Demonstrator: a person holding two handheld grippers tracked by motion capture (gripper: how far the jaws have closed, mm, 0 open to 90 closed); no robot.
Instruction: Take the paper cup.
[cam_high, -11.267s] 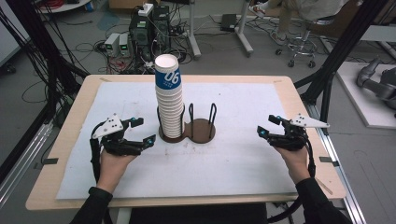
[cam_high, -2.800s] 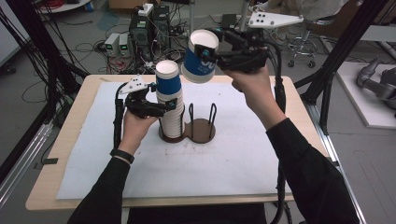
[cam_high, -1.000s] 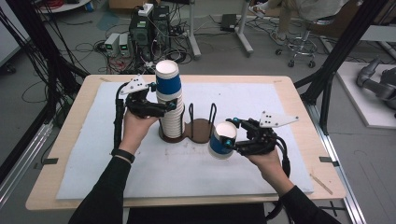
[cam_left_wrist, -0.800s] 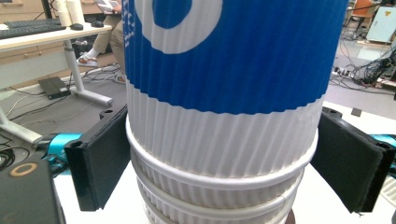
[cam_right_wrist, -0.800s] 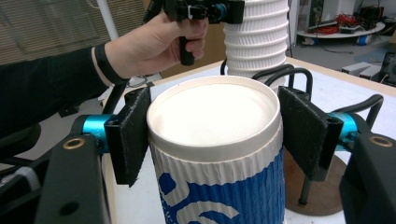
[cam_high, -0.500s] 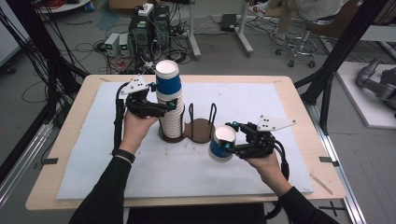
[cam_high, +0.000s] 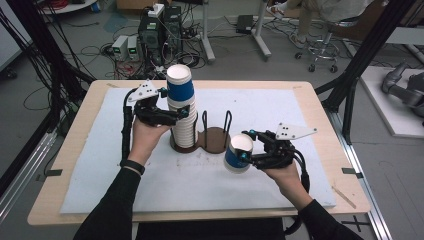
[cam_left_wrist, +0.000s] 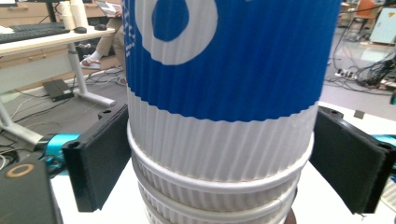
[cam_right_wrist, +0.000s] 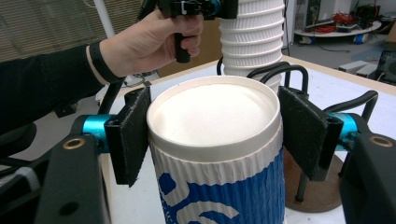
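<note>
The cup (cam_high: 239, 154) is pinched upside down in the right gripper (cam_high: 248, 145), so it's best lowered flat onto the mat (cam_high: 310, 125) before being let go. The left gripper (cam_high: 186, 114) has just been opening around the stack (cam_high: 182, 111), its pads now clear of it.

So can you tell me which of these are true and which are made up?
1. The right gripper holds a paper cup upside down. True.
2. The stack of cups lies flat on the table. False: it stands upright on the brown holder.
3. The left gripper has its jaws on either side of the stack. True; they have just been opening, and a gap shows at the right jaw.
4. The held cup is red. False: it is blue and white.
5. The held cup is beside the wire loops of the holder. True.
</note>
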